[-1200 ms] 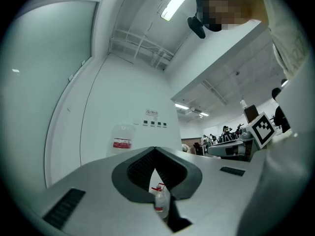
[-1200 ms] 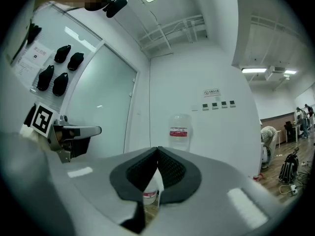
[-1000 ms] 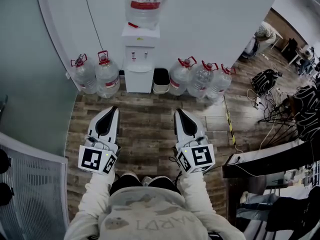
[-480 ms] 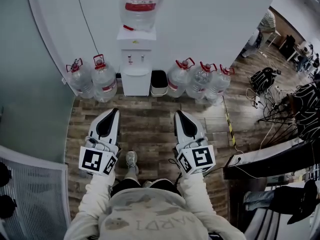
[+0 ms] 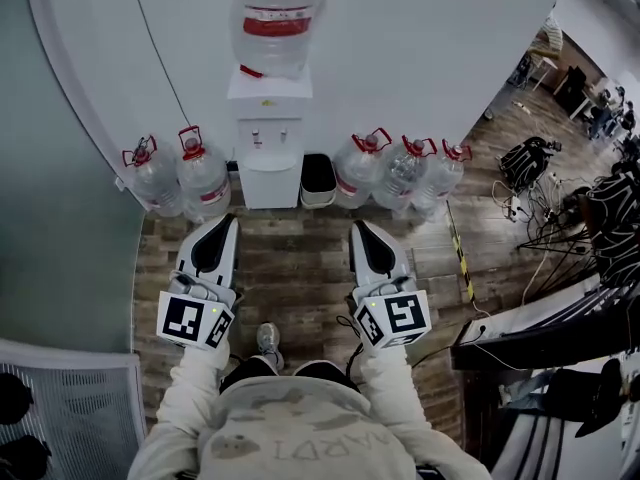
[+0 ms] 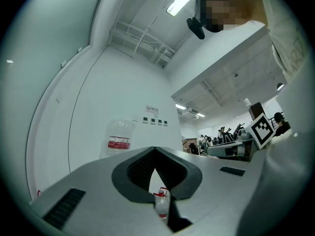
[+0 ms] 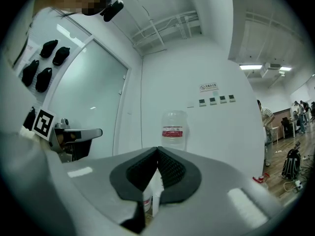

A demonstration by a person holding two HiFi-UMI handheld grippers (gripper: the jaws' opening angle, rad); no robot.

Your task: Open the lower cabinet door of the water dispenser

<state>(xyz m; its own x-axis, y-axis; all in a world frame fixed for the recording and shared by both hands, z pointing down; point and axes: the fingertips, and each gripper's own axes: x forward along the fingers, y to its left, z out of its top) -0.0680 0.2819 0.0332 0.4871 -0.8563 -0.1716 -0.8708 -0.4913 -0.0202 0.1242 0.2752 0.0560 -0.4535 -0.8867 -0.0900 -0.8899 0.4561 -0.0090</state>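
Left gripper [image 5: 225, 220], right gripper [image 5: 358, 226]: parallel at frame centre, held level, jaws closed, empty (water dispenser [image 5: 268, 158] well apart, upper centre).

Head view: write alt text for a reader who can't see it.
A person stands facing a white water dispenser against the wall, left gripper and right gripper held out shut and empty, short of it. Water jugs stand on the floor either side.

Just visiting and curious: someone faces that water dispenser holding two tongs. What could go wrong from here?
1. Both the left tongs and right tongs are shut; unless opened, they may slip off the lower cabinet door.
2. Water jugs and a bin stand beside the water dispenser; a swinging door might hit them.
3. A hard pull could rock the big bottle on top.
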